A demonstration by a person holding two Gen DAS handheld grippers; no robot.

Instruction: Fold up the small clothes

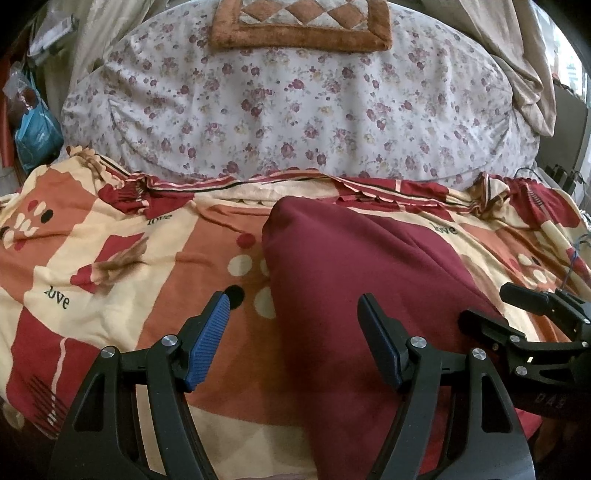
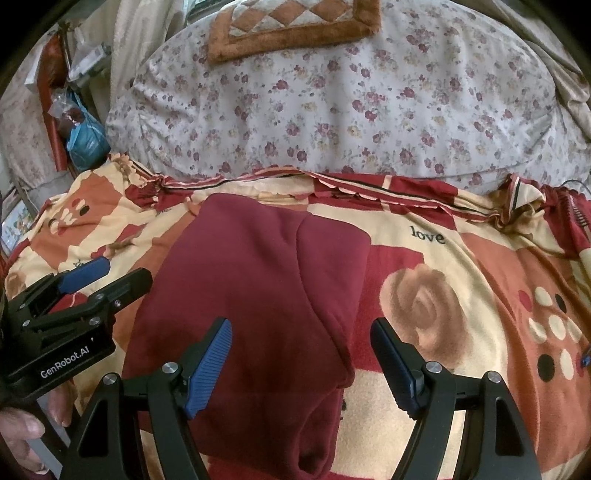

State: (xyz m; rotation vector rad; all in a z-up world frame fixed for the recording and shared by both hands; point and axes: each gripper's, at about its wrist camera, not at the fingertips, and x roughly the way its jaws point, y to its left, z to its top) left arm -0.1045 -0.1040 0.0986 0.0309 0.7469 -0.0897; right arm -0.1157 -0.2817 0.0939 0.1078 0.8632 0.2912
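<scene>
Bed [image 1: 110,258]: fills the lower half of both views, under a blanket of red, orange and cream blocks with "love" printed here and there.
Quilt [image 1: 295,110]: white with small dark-red flowers, a broad mound across the upper half of each frame, behind the blanket's frilled edge.
Cushion [image 1: 299,26]: brown plush border, diamond patchwork; top centre of both frames, on the quilt.
Garment [image 2: 251,295]: maroon, fleecy, lying flat on the blanket. Centre to lower centre in the right wrist view, one layer lapped over another along a curved edge. In the left wrist view it sits right of centre [image 1: 351,277], running to the bottom edge.
Left tongs [image 1: 293,310]: wide apart, nothing between the blue pads; poised above the garment's left edge, one finger over blanket, the other over maroon cloth. Contact with the cloth: cannot tell.
Right tongs [image 2: 301,341]: wide apart, nothing gripped, above the garment's lapped edge at lower centre.
Hand [image 2: 22,439]: lower left corner of the right wrist view, fingers around the left tool's handle.
Clutter [image 2: 81,125]: blue bag and boxes, upper left, beside the bed.
</scene>
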